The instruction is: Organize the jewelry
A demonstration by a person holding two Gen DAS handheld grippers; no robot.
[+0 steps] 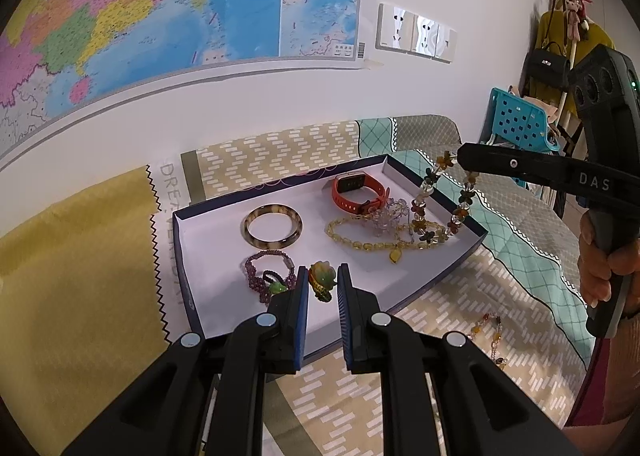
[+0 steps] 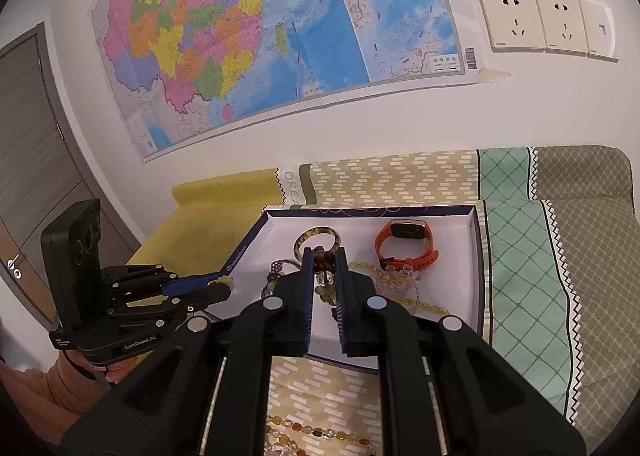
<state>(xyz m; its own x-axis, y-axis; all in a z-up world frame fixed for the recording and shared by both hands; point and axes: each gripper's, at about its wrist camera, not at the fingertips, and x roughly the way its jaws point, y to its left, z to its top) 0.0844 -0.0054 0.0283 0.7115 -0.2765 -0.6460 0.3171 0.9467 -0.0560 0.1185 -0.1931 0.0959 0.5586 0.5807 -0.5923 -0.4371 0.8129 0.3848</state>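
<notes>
My right gripper (image 2: 325,256) clenches the flower-bead necklace (image 1: 440,208), dangling right-of-centre over the box (image 1: 182,240); left gripper (image 1: 322,276) grips a green ring (image 1: 320,280).

We see a coloured map (image 2: 256,44) taped to the white wall (image 2: 360,124), with three sockets (image 2: 548,22) in a row to its right. Below runs a bed cover (image 2: 520,276) in patches: plain yellow, beige with white dashes, teal lattice, and grey-brown lattice at the far end. A grey door (image 2: 36,128) stands at the left of the right wrist view. In the left wrist view we see a teal plastic chair (image 1: 516,120) past the bed, and behind it a rack (image 1: 572,28) with a black bag (image 1: 546,64) and yellow clothing.
</notes>
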